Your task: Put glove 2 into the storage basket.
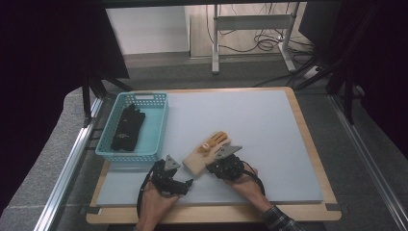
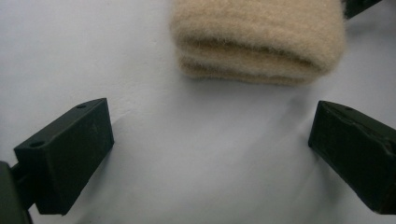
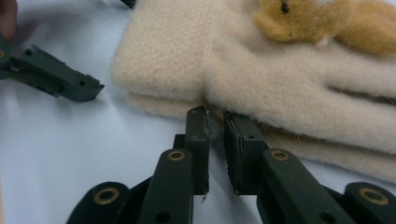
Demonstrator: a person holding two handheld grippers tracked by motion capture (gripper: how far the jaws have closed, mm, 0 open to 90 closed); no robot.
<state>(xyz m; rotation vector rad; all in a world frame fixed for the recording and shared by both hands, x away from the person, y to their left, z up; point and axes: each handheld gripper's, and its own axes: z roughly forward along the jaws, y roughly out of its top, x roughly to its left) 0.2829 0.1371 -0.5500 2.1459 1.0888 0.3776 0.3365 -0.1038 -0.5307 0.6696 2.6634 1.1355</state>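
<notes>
Here, right gripper (image 3: 215, 116): fingers (image 3: 198, 135) nearly closed, a narrow gap between them, tips at the near edge of the fluffy cream knitted glove pair (image 3: 261, 70), gripping nothing. Left gripper (image 2: 210, 140): fingers (image 2: 70, 149) spread wide, empty, cuff end of the gloves just ahead. In the high view the gloves (image 1: 208, 150) lie lower centre on the desk (image 1: 269, 125), long axis slanting to upper right, between both grippers. Turquoise slotted plastic basket (image 1: 156, 126), left of centre, holds a black glove (image 1: 127, 128).
</notes>
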